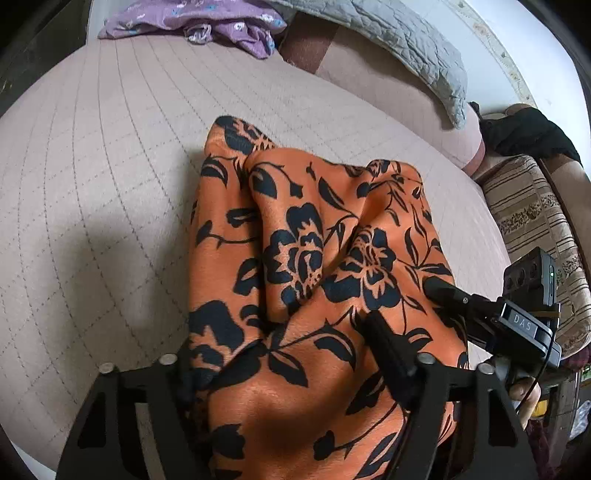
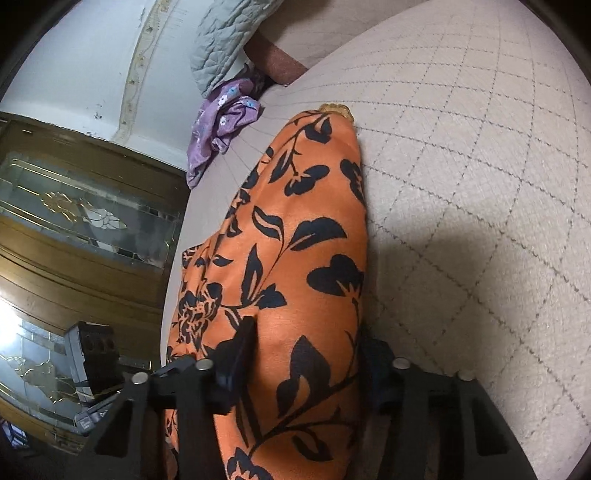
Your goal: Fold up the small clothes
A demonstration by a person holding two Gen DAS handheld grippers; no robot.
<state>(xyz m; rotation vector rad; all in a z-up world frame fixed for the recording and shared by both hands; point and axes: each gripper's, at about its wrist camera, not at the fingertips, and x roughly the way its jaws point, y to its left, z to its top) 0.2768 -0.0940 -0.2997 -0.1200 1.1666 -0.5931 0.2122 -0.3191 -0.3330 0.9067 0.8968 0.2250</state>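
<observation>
Both grippers, left gripper (image 1: 284, 350) and right gripper (image 2: 306, 354), straddle the orange floral garment (image 1: 314, 236), jaws half-open; soft, slippery satin, best pinched at its hem corners on the bed (image 1: 92, 184).

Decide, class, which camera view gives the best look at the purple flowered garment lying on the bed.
The left wrist view: the purple flowered garment spreads wide along the bed's far edge, with its rumpled folds and print visible, though the frame's top crops it. The right wrist view shows it smaller, bunched near a grey quilted cover.
</observation>
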